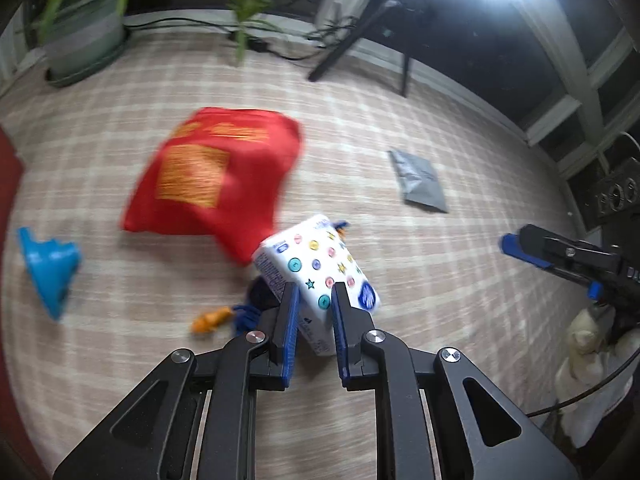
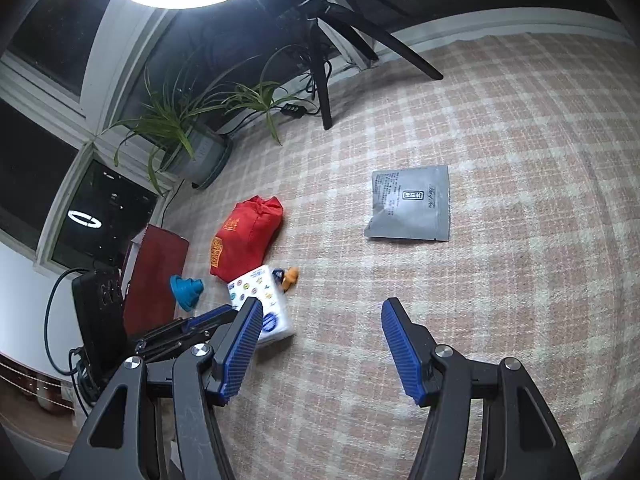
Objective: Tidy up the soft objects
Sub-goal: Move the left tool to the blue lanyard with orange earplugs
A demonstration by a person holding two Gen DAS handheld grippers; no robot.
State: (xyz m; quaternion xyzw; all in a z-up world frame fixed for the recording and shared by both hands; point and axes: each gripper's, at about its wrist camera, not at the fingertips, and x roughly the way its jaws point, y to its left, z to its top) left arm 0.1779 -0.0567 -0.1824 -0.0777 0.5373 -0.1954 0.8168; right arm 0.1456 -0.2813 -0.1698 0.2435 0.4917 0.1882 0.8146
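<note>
A white tissue pack (image 1: 316, 256) printed with coloured buttons sits tilted between the blue pads of my left gripper (image 1: 315, 292), which is shut on it. Under and beside the pack lies a dark blue and orange soft toy (image 1: 210, 320). A red fabric bag (image 1: 212, 176) lies just behind it on the checked carpet. In the right wrist view my right gripper (image 2: 322, 308) stands open over bare carpet with nothing between its fingers. The tissue pack (image 2: 256, 284) is to its left and a flat grey pouch (image 2: 412, 204) lies ahead of it.
A blue plastic toy (image 2: 186, 288) and a dark red box (image 2: 156, 272) lie at the left. A potted plant (image 2: 204, 156) and a black tripod (image 2: 320, 68) with a ring light stand at the carpet's far edge. A cream figure (image 1: 584, 344) stands under the right gripper.
</note>
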